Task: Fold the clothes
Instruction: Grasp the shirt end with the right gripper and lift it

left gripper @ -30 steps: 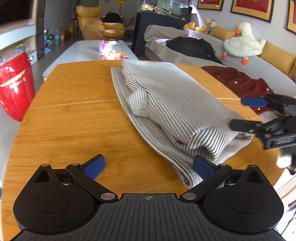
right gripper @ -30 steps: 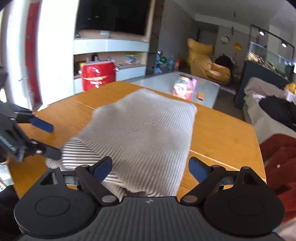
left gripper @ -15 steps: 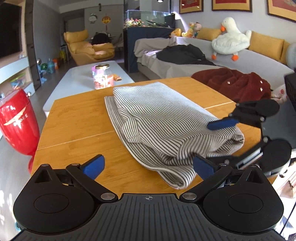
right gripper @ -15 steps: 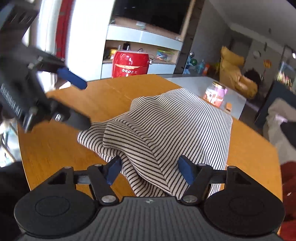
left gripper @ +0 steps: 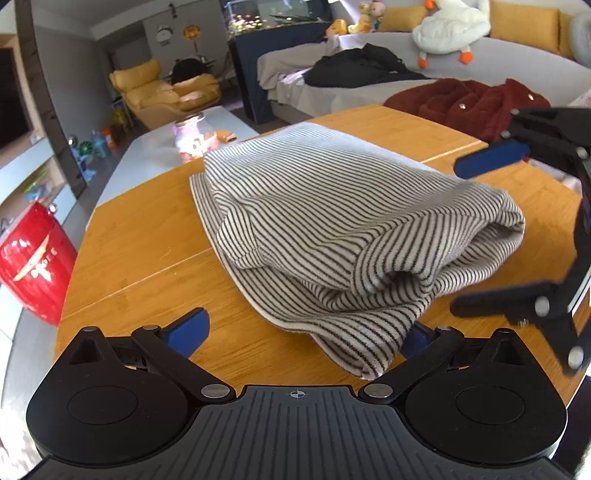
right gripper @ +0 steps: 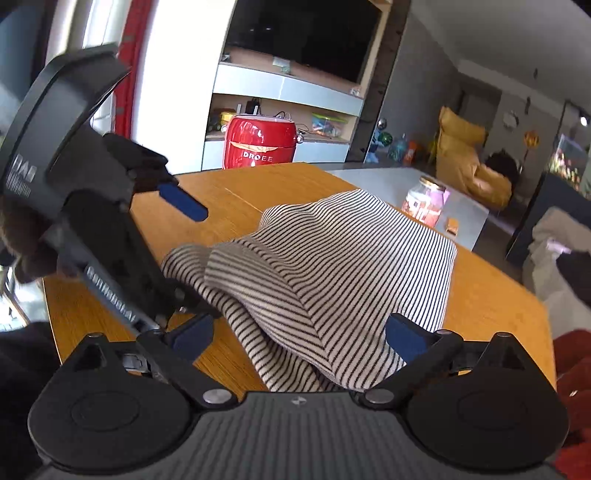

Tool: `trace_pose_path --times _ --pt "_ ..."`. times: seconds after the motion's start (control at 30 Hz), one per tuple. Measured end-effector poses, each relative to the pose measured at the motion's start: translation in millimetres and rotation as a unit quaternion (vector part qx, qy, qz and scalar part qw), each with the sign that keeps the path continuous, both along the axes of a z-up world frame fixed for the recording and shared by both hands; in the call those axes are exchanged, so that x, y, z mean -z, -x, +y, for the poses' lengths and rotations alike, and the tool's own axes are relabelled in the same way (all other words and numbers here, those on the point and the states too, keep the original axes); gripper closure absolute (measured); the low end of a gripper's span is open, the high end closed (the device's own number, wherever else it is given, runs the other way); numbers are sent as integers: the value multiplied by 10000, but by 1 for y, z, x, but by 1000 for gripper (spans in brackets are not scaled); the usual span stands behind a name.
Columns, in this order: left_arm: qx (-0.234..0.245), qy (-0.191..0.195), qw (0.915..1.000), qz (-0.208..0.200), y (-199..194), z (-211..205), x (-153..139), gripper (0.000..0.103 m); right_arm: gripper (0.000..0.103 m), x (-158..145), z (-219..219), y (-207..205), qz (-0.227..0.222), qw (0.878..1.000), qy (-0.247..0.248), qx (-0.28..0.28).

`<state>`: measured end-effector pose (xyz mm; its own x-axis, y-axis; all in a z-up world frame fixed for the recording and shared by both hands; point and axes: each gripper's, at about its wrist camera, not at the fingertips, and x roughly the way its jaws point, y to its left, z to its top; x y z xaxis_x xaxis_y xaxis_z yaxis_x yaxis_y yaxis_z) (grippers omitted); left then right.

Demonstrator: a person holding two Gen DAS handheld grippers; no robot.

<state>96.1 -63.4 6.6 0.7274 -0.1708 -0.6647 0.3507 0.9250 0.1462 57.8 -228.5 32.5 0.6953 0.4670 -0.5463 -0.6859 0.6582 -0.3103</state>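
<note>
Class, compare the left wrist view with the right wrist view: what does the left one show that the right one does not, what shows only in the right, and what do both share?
Only the left wrist view shows the white duck toy on the grey sofa.

Only the right wrist view shows the dark TV screen above the shelves.

Both show the striped garment bunched on the wooden table, the red container, the glass jar, the yellow armchair, and both grippers: the left gripper and right gripper stand open, the right having just opened wider.

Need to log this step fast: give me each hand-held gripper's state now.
Left hand-held gripper: open, holding nothing.
Right hand-held gripper: open, jaws just widened around the striped garment, not gripping it.
</note>
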Motion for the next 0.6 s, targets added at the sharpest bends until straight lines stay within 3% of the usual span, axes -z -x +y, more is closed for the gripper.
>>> trace_pose_path --times 0.13,0.2,0.27,0.37,0.43,0.53,0.6 --pt "-123 363 9992 95 -6 6 -5 0 3 18 13 5 -822 9944 659 -106" --pt "-145 495 9986 151 -9 9 -6 0 5 20 19 -5 -909 9928 775 -106" --pt "-188 674 9972 258 -11 11 -7 0 41 21 25 -17 -942 9916 882 -102" --pt "-91 939 9951 303 -7 20 -16 0 58 15 26 -24 -709 9942 791 -147" --pt "90 1323 9909 223 3 33 -30 0 67 11 24 -18 -674 9936 879 -219" --pt "67 1877 9822 16 9 56 -52 0 71 2 20 -3 -471 9934 972 -375" --pt "-6 1682 9855 -218 1 57 -58 0 73 -7 15 11 -300 9930 1010 -526"
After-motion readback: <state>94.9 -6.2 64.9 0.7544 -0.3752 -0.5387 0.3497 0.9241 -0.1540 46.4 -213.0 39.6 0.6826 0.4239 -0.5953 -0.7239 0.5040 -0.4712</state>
